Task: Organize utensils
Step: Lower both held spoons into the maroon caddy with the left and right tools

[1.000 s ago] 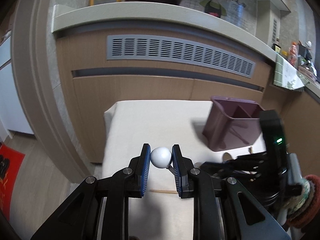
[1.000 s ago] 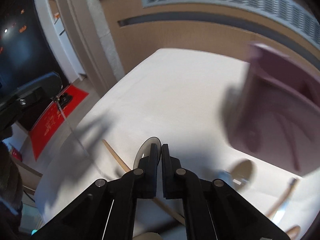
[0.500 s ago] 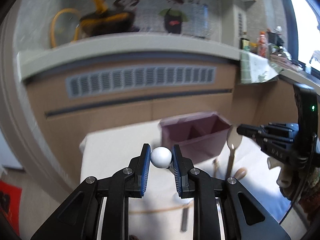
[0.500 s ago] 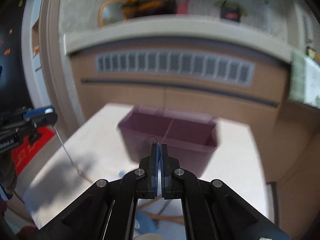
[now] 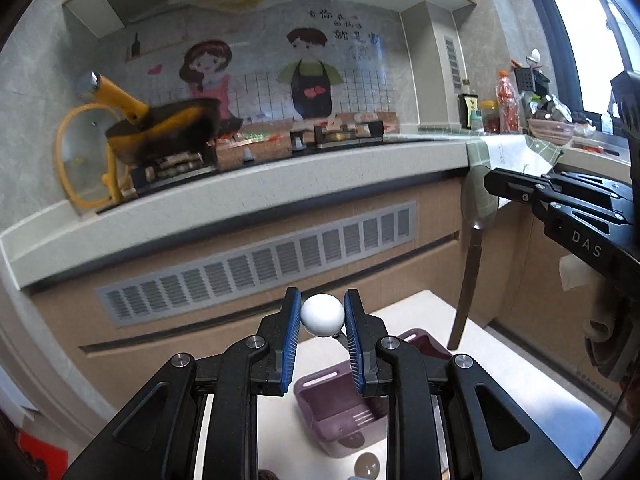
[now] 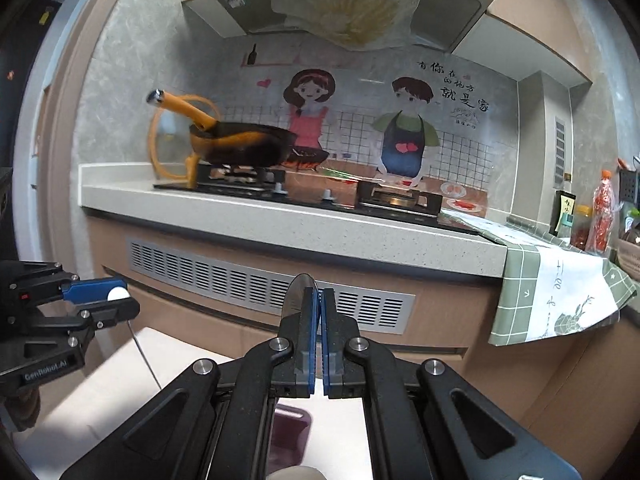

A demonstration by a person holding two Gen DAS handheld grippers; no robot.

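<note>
The left gripper [image 5: 322, 316] jaws pinch a white ball [image 5: 322, 315]. The right gripper [image 6: 320, 300] jaws pinch a metal spoon [image 5: 471, 256], hanging high above the purple bin [image 5: 340, 416] on the desk [image 5: 520, 392].

Orange-handled pan [image 6: 240, 146] sits on the stove [image 6: 304, 194] mid-frame, cartoon couple decal [image 6: 356, 128] on the wall behind it, green checked cloth [image 6: 556, 284] hanging off the counter at right, bottles [image 6: 600, 216] far right.
</note>
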